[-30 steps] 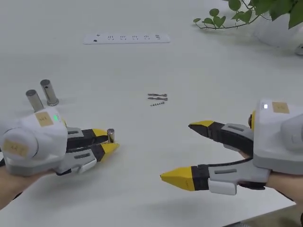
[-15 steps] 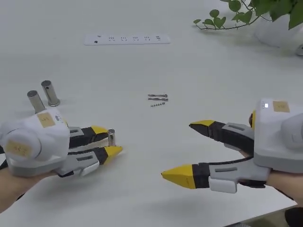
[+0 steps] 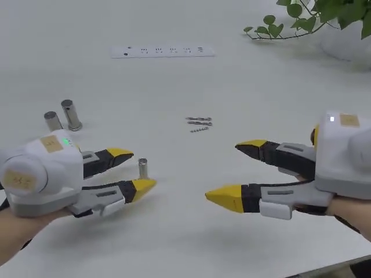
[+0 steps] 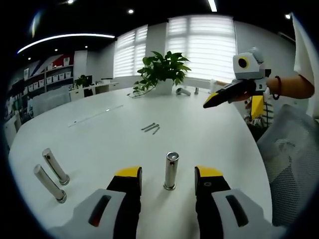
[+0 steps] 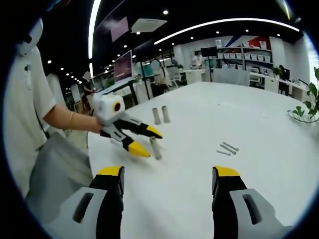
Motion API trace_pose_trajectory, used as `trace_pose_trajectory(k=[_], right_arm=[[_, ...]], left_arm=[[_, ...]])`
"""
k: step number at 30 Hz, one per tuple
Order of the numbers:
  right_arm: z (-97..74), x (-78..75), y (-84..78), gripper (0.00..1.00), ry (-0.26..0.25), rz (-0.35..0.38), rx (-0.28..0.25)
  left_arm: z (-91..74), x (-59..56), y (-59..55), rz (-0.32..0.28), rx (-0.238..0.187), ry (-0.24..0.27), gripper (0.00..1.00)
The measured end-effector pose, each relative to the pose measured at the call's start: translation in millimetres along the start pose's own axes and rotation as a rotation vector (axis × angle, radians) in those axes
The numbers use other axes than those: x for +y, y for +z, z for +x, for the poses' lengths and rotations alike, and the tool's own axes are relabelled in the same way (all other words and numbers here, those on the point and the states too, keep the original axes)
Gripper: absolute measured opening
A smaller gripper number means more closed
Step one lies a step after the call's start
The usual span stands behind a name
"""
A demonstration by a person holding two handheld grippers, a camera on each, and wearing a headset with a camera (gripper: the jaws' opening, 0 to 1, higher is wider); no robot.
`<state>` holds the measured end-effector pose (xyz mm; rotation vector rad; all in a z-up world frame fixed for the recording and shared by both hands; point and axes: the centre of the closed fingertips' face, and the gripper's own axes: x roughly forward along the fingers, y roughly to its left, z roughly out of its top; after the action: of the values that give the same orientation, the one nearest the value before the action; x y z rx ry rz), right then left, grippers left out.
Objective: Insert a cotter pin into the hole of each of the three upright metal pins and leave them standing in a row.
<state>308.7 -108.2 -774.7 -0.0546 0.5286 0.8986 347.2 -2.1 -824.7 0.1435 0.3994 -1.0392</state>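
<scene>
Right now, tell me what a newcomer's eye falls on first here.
Two yellow-tipped grippers dominate the foreground: the left gripper stands open around an upright metal pin, clear of it, and the right gripper hangs open opposite. Two more pins stand at far left, and small cotter pins lie at mid-table.

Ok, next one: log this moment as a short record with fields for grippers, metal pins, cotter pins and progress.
left gripper: open, jaws either side of one upright metal pin, gaps on both sides
right gripper: open, holding nothing, above the table
other metal pins: two, upright, side by side, apart from the first
cotter pins: three, lying loose together mid-table
progress: no cotter pin inserted yet
</scene>
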Motion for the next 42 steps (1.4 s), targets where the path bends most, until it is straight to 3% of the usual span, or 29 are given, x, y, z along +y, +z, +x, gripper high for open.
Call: trace_pose_trajectory(k=[15,25,42], right_arm=[[15.7,-24.2,-1.0,0.57,0.013,-0.060,0.040],[26.1,-42.8,2.0,0.49,0.015,-0.089,0.068],[44.4,-72.0,4.7,0.39,0.024,-0.143,0.126]], left_arm=[[-25.6,2.9,5.8,-0.033,-0.014,0.070,0.59],[-40.8,6.4,8.6,-0.076,-0.045,0.135,0.67],[-64.0,4.6,4.3,-0.105,-0.041,0.205,0.81]])
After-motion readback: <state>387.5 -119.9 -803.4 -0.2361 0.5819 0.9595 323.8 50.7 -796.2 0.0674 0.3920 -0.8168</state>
